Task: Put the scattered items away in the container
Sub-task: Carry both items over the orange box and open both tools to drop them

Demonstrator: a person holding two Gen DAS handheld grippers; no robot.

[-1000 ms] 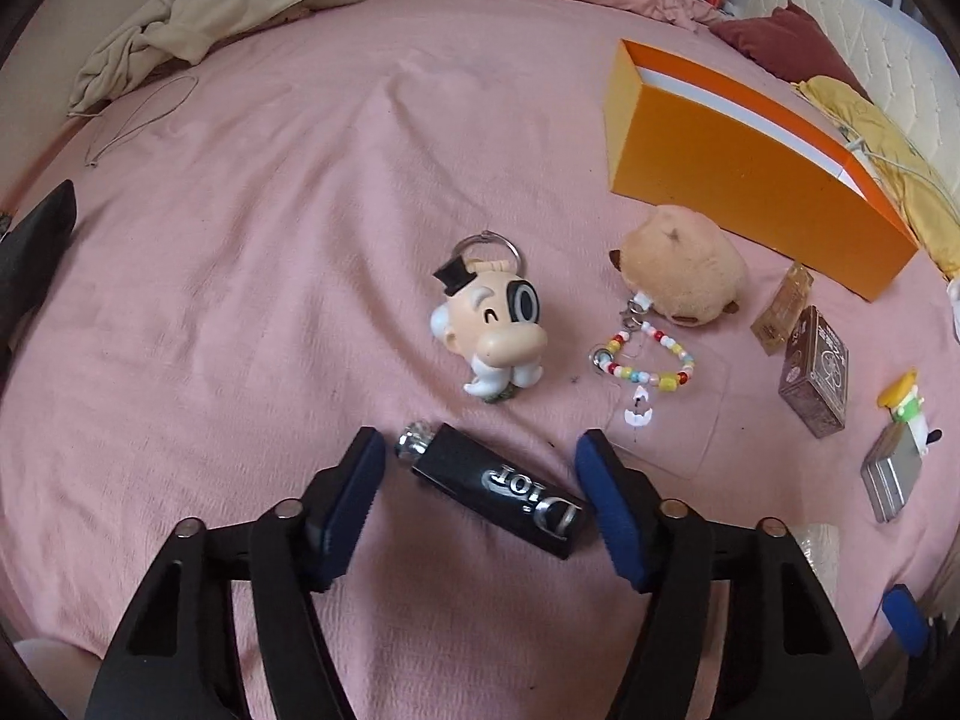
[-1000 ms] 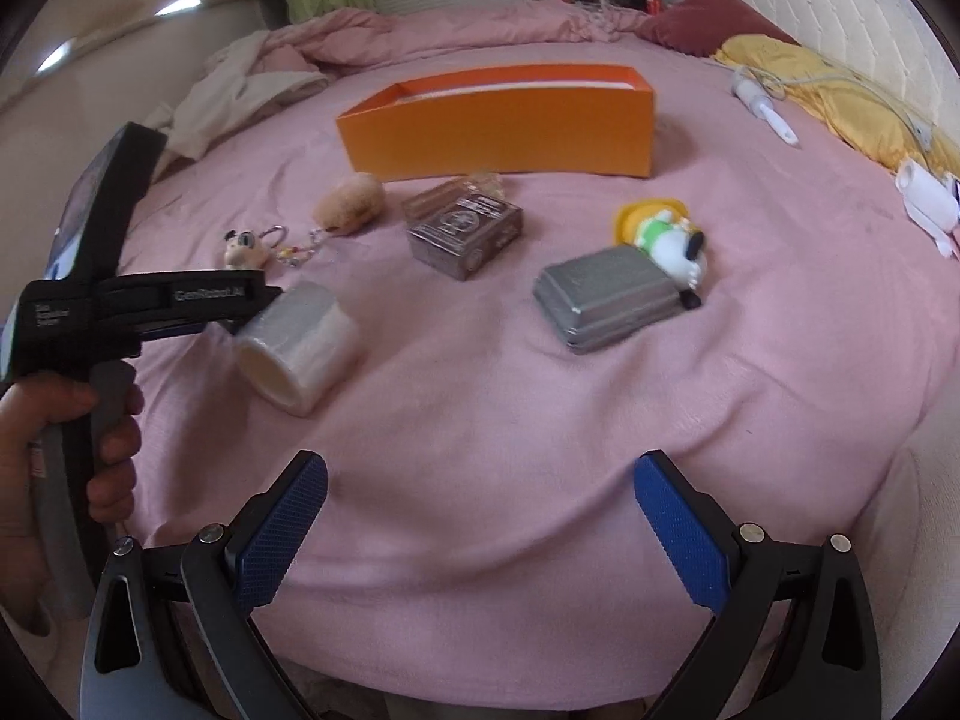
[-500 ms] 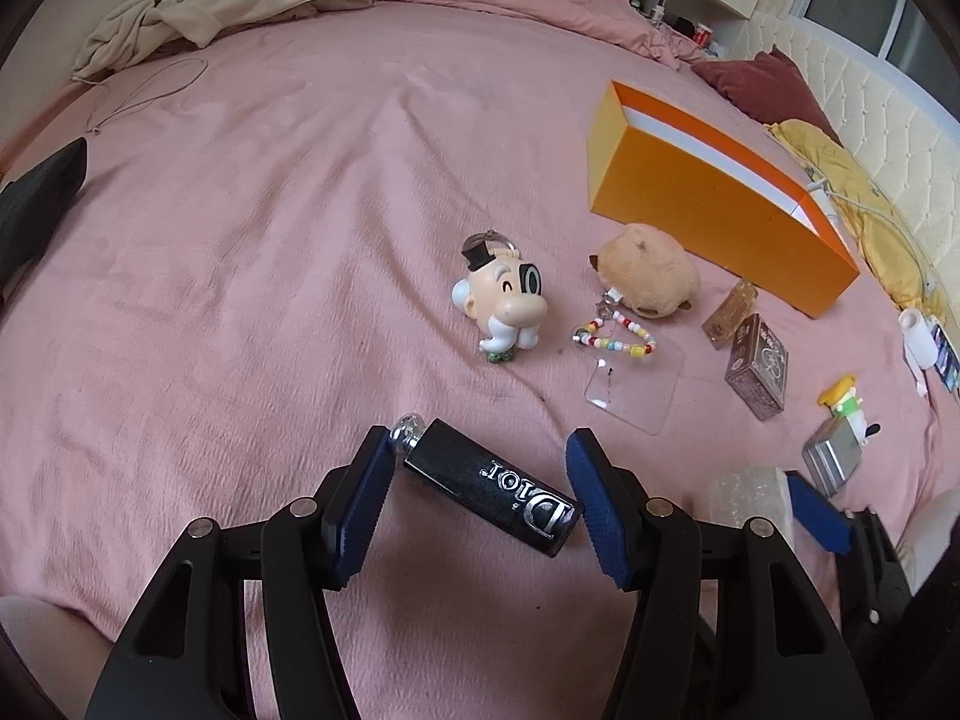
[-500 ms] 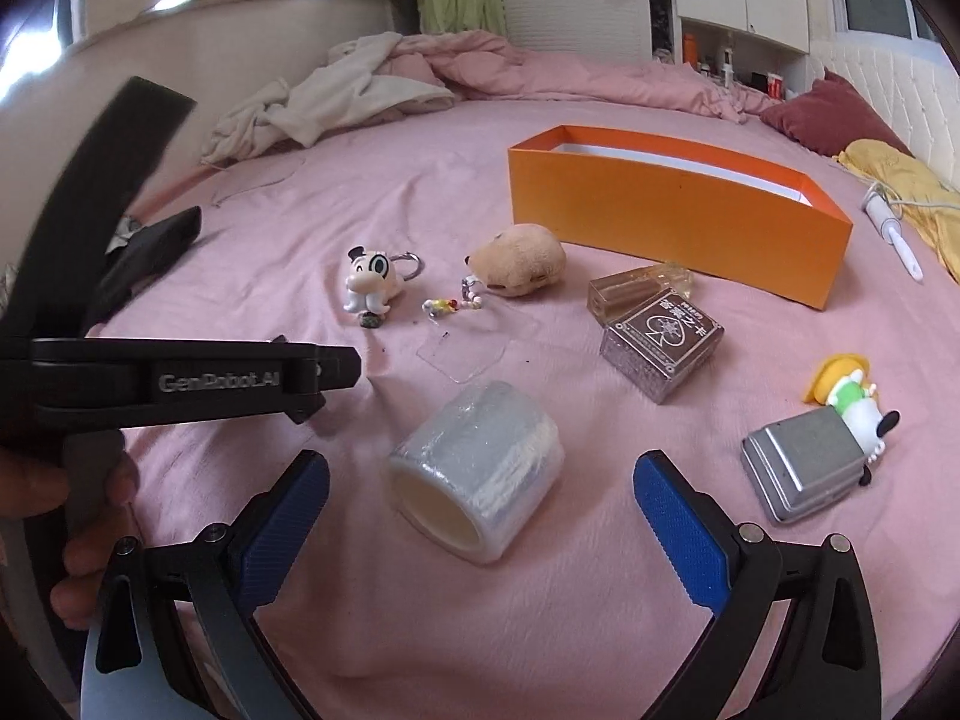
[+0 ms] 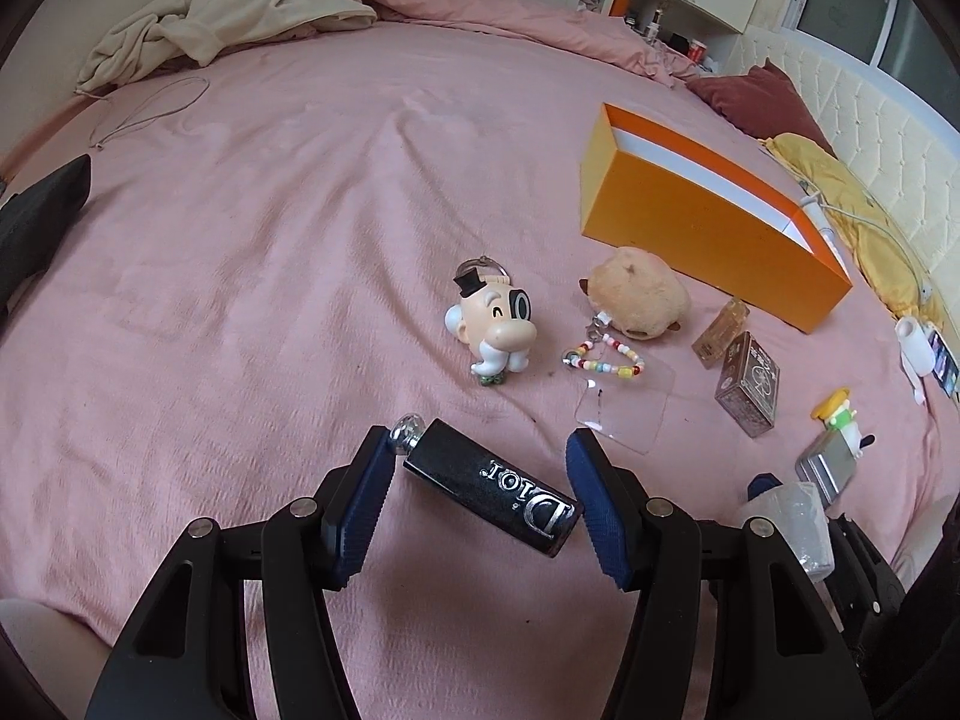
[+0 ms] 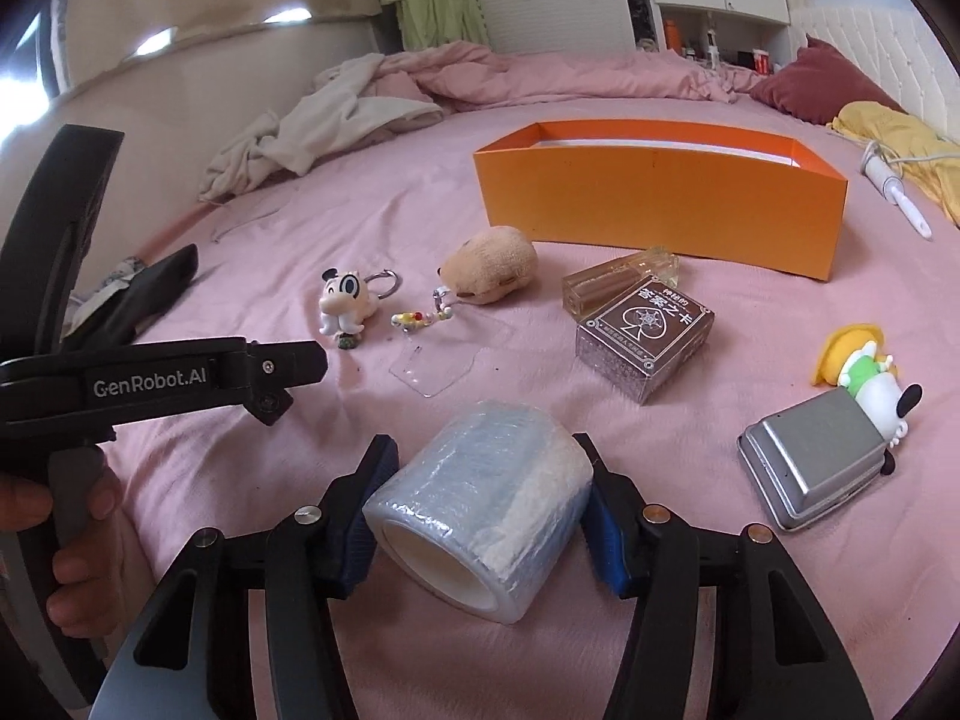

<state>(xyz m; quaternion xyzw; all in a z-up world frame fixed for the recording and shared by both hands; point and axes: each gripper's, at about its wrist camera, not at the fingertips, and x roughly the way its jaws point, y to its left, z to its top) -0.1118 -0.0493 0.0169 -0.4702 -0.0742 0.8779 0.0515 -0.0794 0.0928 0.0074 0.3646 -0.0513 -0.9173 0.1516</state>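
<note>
Orange box (image 6: 660, 204) is the container for the tidy-up, and it sits open at the far side of the pink bed cover (image 5: 270, 240). Only its white inner wall shows; what is inside, if anything, I cannot tell. All the little things I can see lie outside it on the bed.

Next biggest is the roll of clear wrap (image 6: 480, 504). It lies on its side, so its round sides face the blue pads. The right gripper (image 6: 486, 510) has just been closing its jaws, and now they pinch the roll, one pad on each side. I think it is ready to be lifted and carried to the box.

A silver tin (image 6: 816, 462) lies near the roll, with a small dog toy (image 6: 870, 384) in a yellow hat touching it. A brown card box (image 6: 648, 342) and a clear amber bottle (image 6: 618, 282) lie close in front of the orange box. A fluffy tan plush (image 5: 639, 300) has a bead chain (image 5: 606, 360) and a clear card sleeve (image 5: 624, 414) hooked to it. A cartoon head keyring (image 5: 492, 324) lies beside the beads.

Last is the black Dior lipstick (image 5: 492, 480). It is held slanted across the left gripper (image 5: 480, 501), so the pads pinch it end to end, one near the silver knob and one at the far corner. It looks lifted off the cover, ready to go to the box too. That slanted hold may slip.
</note>
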